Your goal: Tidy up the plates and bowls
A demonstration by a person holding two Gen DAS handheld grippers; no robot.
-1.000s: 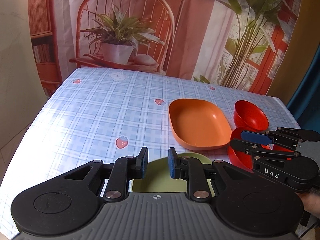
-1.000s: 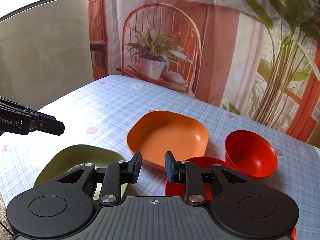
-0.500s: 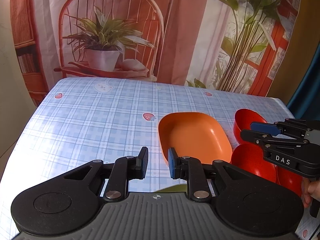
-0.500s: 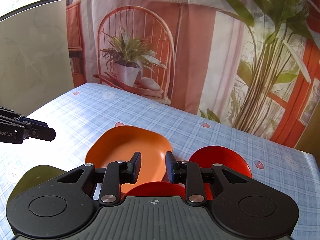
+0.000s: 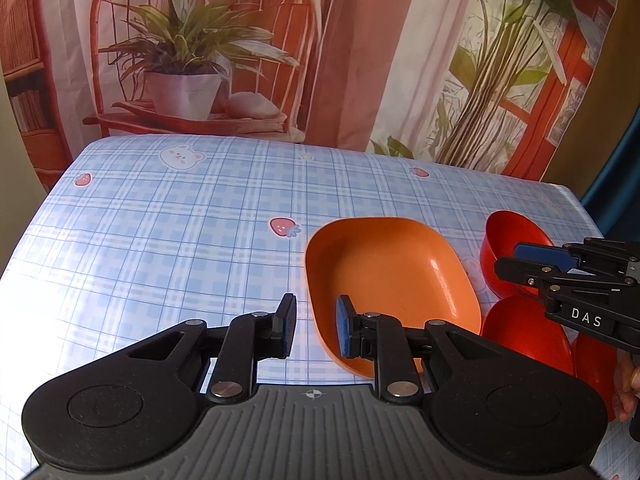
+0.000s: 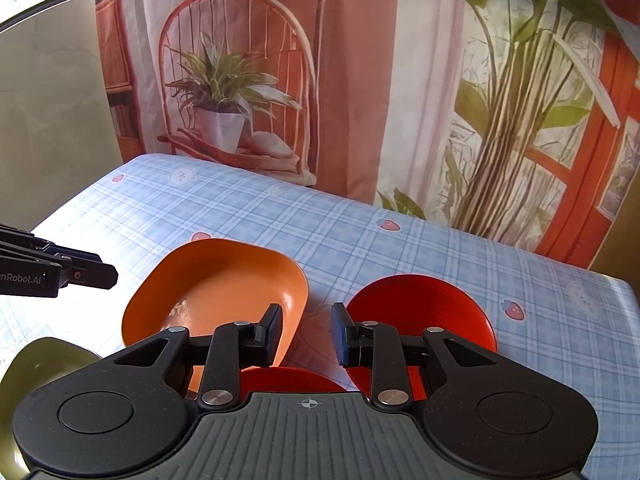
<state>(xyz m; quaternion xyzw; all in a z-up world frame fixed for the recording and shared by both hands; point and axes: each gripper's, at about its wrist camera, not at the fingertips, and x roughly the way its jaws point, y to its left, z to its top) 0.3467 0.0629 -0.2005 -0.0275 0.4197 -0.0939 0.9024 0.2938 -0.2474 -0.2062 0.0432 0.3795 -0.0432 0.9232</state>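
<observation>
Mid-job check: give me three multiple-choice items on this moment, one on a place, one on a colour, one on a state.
1. In the right wrist view, the orange plate lies where relative to the far red bowl?
A. right of it
B. left of it
C. inside it

2. What colour is the dish at that view's lower left edge?
A. olive green
B. blue
C. white

3. What are the left gripper fingers doing?
A. clamping the orange plate
B. clamping the red bowl
C. standing apart, holding nothing

Answers:
1. B: the plate sits left of the bowl, with tablecloth between them.
2. A: its visible surface is olive green.
3. C: there is a gap between the pads and nothing in it.
</observation>
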